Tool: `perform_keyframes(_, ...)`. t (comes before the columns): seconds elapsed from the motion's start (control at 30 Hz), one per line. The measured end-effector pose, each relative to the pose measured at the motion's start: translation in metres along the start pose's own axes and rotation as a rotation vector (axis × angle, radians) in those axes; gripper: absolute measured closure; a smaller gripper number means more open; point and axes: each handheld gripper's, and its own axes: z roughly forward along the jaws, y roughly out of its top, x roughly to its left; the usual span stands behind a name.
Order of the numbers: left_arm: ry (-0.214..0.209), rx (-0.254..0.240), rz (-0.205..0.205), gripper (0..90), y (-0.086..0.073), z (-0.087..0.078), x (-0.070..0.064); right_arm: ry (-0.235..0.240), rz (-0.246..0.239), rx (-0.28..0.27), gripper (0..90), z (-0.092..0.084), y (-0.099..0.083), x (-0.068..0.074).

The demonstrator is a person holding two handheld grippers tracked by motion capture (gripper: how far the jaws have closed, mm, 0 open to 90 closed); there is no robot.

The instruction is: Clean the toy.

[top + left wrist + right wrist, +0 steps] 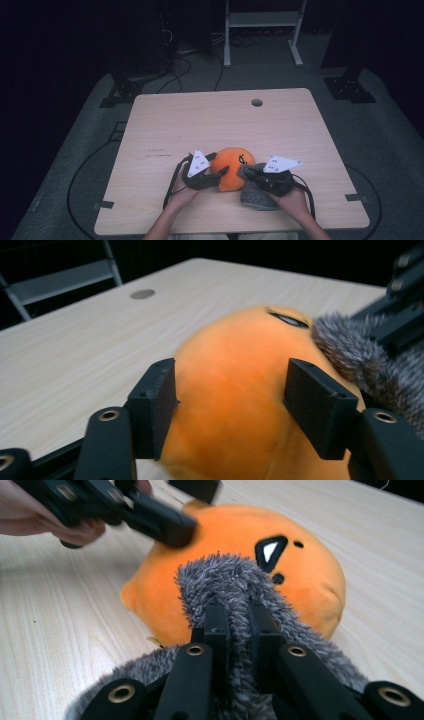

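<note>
Pulling the grey fuzzy cloth (225,585) clamped in the right gripper (239,611) could roll the orange plush (232,167), near the tabletop's (165,120) front edge, out from the left gripper's (231,390) parted, unpressing jaws.

Seen from high above the table (165,120) looking forward and down, then twice from close and low along each gripper's jaws, from opposite sides, all sharing the orange plush (231,167) (235,400) (240,535).
</note>
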Motion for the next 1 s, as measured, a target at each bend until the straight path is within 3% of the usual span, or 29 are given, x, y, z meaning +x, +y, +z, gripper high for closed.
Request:
perform_keyframes(0.13,-0.005,0.009,-0.064,39.3,-0.001,0.001,0.006,-0.008,0.051,0.014,81.3,-0.005,-0.004,-0.011)
perform_keyframes(0.17,-0.021,0.01,-0.074,46.0,-0.002,0.001,0.006,-0.028,0.051,0.012,81.4,-0.007,-0.004,-0.011)
perform_keyframes(0.2,-0.029,0.015,-0.077,49.8,-0.002,0.002,0.005,-0.03,0.039,-0.022,81.5,-0.012,-0.002,-0.005)
perform_keyframes(0.27,-0.036,0.017,-0.079,52.7,-0.002,0.003,0.004,0.004,-0.039,-0.057,81.5,-0.016,0.01,0.015)
perform_keyframes(0.33,-0.048,0.015,-0.087,54.3,-0.001,0.005,0.004,0.038,-0.117,-0.055,81.4,-0.012,0.02,0.035)
perform_keyframes(0.37,-0.044,0.016,-0.085,54.2,-0.001,0.005,0.004,0.061,-0.136,-0.043,81.4,-0.006,0.023,0.043)
perform_keyframes(0.47,-0.052,0.017,-0.087,54.1,-0.001,0.003,0.005,0.055,-0.177,0.023,81.4,0.012,0.019,0.051)
perform_keyframes(0.6,-0.06,0.028,-0.071,52.6,-0.003,0.004,0.004,0.056,-0.147,0.069,81.4,0.024,0.007,0.043)
perform_keyframes(0.7,-0.049,0.033,-0.063,51.6,-0.003,0.004,0.005,0.067,-0.152,0.09,81.4,0.022,0.004,0.04)
perform_keyframes(0.8,-0.04,0.041,-0.086,50.7,-0.005,0.004,0.008,0.075,-0.146,0.111,81.1,0.016,-0.002,0.035)
perform_keyframes(0.87,-0.036,0.039,-0.086,51.1,-0.006,0.005,0.008,0.078,-0.1,0.054,81.2,0.006,0.001,0.027)
perform_keyframes(1.0,-0.041,0.043,-0.053,52.1,-0.005,0.005,0.005,0.028,-0.028,-0.035,81.2,-0.006,0.011,0.008)
